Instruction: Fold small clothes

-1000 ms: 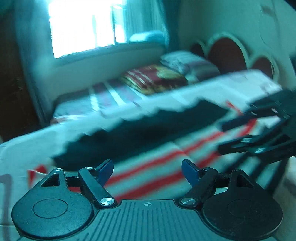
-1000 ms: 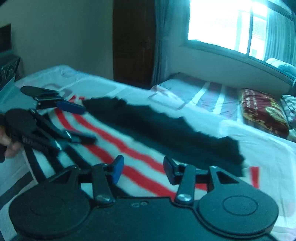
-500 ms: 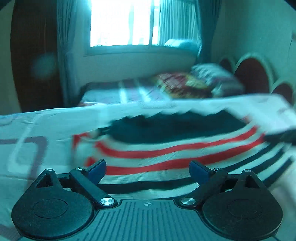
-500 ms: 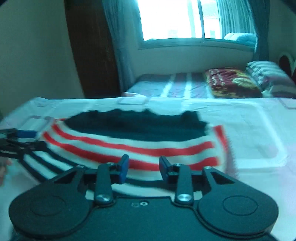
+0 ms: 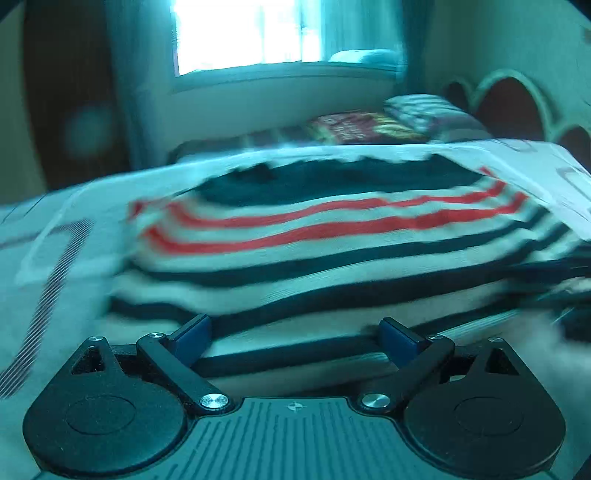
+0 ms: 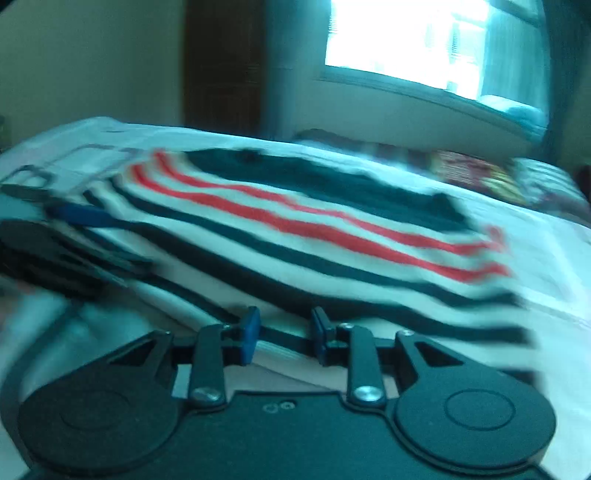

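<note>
The striped garment (image 5: 332,236) lies spread flat on the bed sheet (image 5: 74,236), and it fills the middle of both frames. It has dark and white bands on the near side, then two red stripes, then a wide dark part at the far edge. Both pictures are blurred, so the fine details of the cloth cannot be read.

In the left wrist view, the left gripper (image 5: 295,334) is at the bottom center of the frame, low over the near edge of the garment. Its blue fingertips (image 5: 192,330) are spread wide apart, with striped cloth visible between them but nothing pinched. At the right edge of this frame some dark blurred shape shows, too unclear to name.

In the right wrist view, the right gripper (image 6: 284,332) is at the bottom center, also at the near hem of the garment. Its fingers stand closer together, with a narrow gap between them; a thin fold of the cloth seems to run through the gap, but I cannot tell if it is pinched. The left gripper also appears at the left edge of this frame, lying low beside the garment.

Farther away, in the upper part of the frames, there are a red patterned pillow (image 5: 362,127), a headboard (image 5: 517,103) at the upper right and a bright window (image 5: 258,33).
</note>
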{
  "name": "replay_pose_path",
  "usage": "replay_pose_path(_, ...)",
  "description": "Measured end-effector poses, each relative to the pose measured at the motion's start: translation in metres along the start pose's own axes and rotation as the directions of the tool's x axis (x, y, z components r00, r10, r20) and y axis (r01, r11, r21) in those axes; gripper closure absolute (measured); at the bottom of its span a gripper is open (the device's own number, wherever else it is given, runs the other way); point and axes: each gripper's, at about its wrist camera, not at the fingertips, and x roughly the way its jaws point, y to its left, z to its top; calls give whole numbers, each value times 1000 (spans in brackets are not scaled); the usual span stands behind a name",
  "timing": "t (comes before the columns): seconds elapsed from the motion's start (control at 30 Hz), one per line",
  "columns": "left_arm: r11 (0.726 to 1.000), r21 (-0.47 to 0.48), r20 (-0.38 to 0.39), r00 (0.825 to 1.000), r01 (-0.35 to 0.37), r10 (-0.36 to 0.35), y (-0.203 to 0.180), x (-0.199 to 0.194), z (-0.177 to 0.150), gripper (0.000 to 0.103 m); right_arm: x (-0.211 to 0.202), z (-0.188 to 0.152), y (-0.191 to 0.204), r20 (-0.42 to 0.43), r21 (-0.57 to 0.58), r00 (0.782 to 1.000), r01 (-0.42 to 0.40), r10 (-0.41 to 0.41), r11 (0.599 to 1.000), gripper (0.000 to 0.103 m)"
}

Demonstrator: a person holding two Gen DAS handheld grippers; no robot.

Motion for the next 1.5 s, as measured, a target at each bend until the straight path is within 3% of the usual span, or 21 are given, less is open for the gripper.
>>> replay_pose_path(0.07, 998, -50, 3, 1000, 28, -28, 26, -6, -7, 7, -10, -18, -41, -32, 85, 997, 66, -63, 994, 76)
replay_pose_path(0.13, 999, -28, 6, 1000, 24, -24, 26, -4, -9, 7, -15, -29, -67, -22, 181, 1000, 12, -9, 983, 76)
replay_pose_path(0.23, 999, -28, -10, 1000, -15, 15, 16, -3, 0, 7, -13, -18, -61, -45, 148, 999, 31, -25, 989, 76)
replay_pose_path(0.37, 998, -24, 57, 997, -54, 55, 15, -18, 14, 7, -26, -8, -64, -2, 187, 997, 71, -72, 980, 74)
replay_pose_path(0.43, 996, -62, 37, 997, -58, 61, 26, -12, 13, 7, -30, -10, -71, 8, 220, 996, 86, -90, 972, 74)
replay_pose_path(0.5, 996, -70, -10, 999, -53, 53, 34, 0, 4, 7, -19, -21, -85, -64, 239, 993, 115, -102, 964, 76)
replay_pose_path(0.6, 995, -81, -1, 999, -53, 53, 33, 1, 0, 7, -18, -35, -94, -18, 307, 997, 82, -80, 948, 76)
replay_pose_path(0.7, 991, -116, -17, 998, -64, 62, 34, -2, 10, 7, -17, -25, -89, -55, 286, 994, 108, -96, 952, 76)
replay_pose_path(0.77, 991, -121, 26, 998, -61, 65, 28, -13, 18, 7, -24, -15, -84, -42, 272, 993, 120, -113, 955, 73)
replay_pose_path(0.83, 994, -106, 56, 998, -31, 37, 14, -18, 25, 7, -29, -5, -74, 8, 262, 995, 91, -96, 961, 67)
replay_pose_path(0.93, 999, -48, 70, 998, 7, -4, -11, -11, 29, 7, -22, 8, -50, 38, 222, 999, 13, -22, 975, 70)
replay_pose_path(1.0, 1000, -22, 83, 996, -20, 22, -21, -4, 32, 7, -13, 18, -30, 53, 164, 999, 2, -11, 986, 70)
replay_pose_path(1.07, 998, -49, 57, 998, -25, 28, -18, 9, 32, 7, 0, 25, -19, 56, 147, 998, 2, -11, 989, 70)
replay_pose_path(1.13, 997, -77, -8, 1000, -15, 14, -12, 27, 24, 2, 22, 22, -18, -7, 157, 1000, 21, -20, 987, 68)
replay_pose_path(1.5, 998, -69, -2, 1000, -8, 8, -14, 23, 22, 0, 20, 27, -19, -17, 126, 1000, 12, -10, 992, 68)
